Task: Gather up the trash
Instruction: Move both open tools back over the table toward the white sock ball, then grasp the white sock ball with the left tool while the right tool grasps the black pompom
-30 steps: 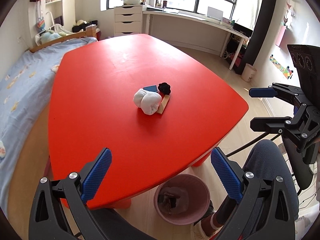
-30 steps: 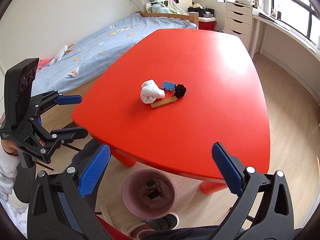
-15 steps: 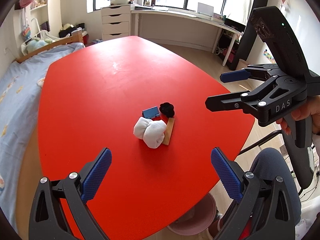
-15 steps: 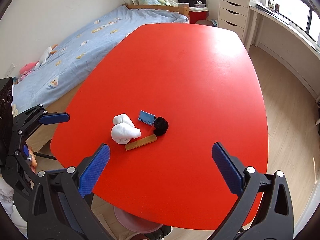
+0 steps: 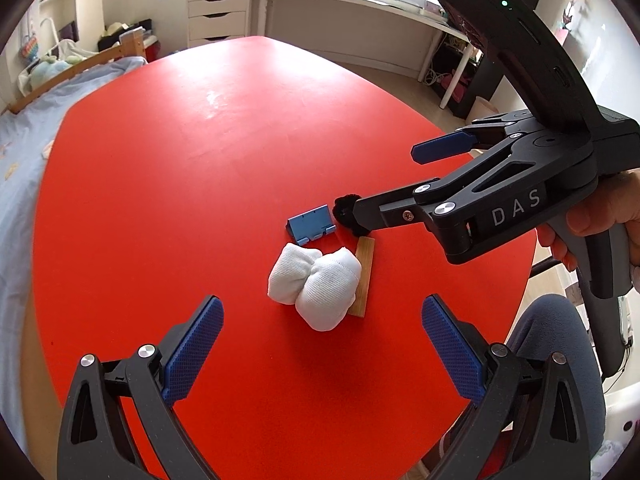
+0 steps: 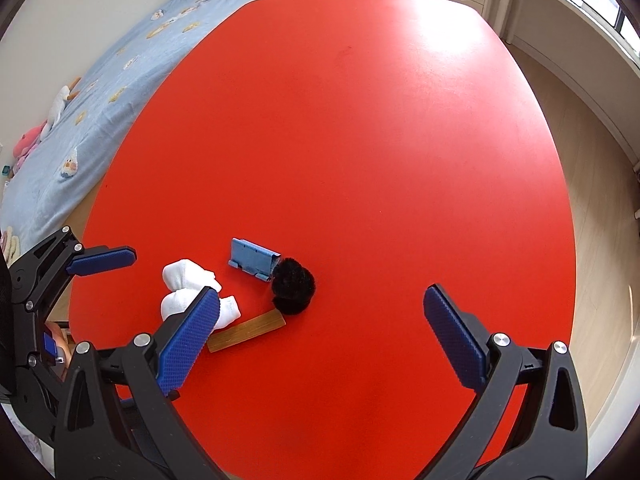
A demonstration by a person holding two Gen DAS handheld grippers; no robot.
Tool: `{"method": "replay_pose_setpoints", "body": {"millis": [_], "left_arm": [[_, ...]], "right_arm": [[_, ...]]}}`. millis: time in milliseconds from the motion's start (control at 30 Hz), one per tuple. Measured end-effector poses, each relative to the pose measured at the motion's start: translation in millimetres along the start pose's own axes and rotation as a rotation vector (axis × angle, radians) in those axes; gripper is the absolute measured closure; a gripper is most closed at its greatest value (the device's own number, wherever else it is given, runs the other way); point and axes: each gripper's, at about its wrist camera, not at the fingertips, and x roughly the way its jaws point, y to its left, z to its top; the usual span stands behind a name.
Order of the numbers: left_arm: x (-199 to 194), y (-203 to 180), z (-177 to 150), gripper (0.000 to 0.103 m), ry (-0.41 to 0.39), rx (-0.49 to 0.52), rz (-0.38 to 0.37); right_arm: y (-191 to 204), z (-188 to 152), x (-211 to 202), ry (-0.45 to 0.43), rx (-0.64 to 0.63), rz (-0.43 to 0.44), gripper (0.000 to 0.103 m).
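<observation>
On the red table (image 5: pixel 180 168) lie a white balled sock (image 5: pixel 316 286), a blue plastic holder (image 5: pixel 310 226), a black fuzzy ball (image 5: pixel 344 212) and a flat wooden strip (image 5: pixel 363 276), all close together. My left gripper (image 5: pixel 320 350) is open and empty, just in front of the sock. My right gripper (image 6: pixel 320 334) is open and empty, hovering over the black ball (image 6: pixel 293 286) and wooden strip (image 6: pixel 246 331); its lower finger partly hides the ball in the left wrist view. The sock (image 6: pixel 188 296) and blue holder (image 6: pixel 253 258) also show in the right wrist view.
A bed with a blue cover (image 6: pixel 100 92) runs along the table's left side. A white drawer unit (image 5: pixel 216 12) and a long desk (image 5: pixel 360 4) stand under the windows. The person's knee (image 5: pixel 552 344) is at the table's near right edge.
Both grippers have moved forward and down over the table toward the cluster. The pink bin under the table edge has dropped out of view. Both jaws stay open.
</observation>
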Motion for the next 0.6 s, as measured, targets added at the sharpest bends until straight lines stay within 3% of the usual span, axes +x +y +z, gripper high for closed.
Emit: {"method": "replay_pose_setpoints", "body": {"millis": [100, 167, 300, 433, 500, 600], "left_arm": [[5.0, 3.0, -0.2, 0.008, -0.002, -0.004, -0.008], [8.3, 3.4, 0.7, 0.008, -0.008, -0.002, -0.013], [11.9, -1.0, -2.7, 0.009, -0.007, -0.001, -0.018], [16.0, -2.5, -5.7, 0.031, 0.012, 0.007, -0.006], [16.8, -1.7, -6.2, 0.035, 0.014, 0.004, -0.001], [16.1, -1.2, -6.9, 0.046, 0.012, 0.001, 0.007]], "right_arm": [[-0.2, 1.5, 4.6, 0.004, 0.005, 0.014, 0.008], [1.3, 1.7, 7.2, 0.011, -0.001, 0.011, 0.022], [3.3, 1.1, 11.3, 0.022, -0.012, 0.014, 0.033], [6.5, 1.3, 14.1, 0.03, -0.027, 0.019, 0.047], [7.5, 1.2, 15.2, 0.032, -0.031, 0.021, 0.05], [9.4, 1.1, 17.2, 0.036, -0.042, 0.023, 0.065]]}}
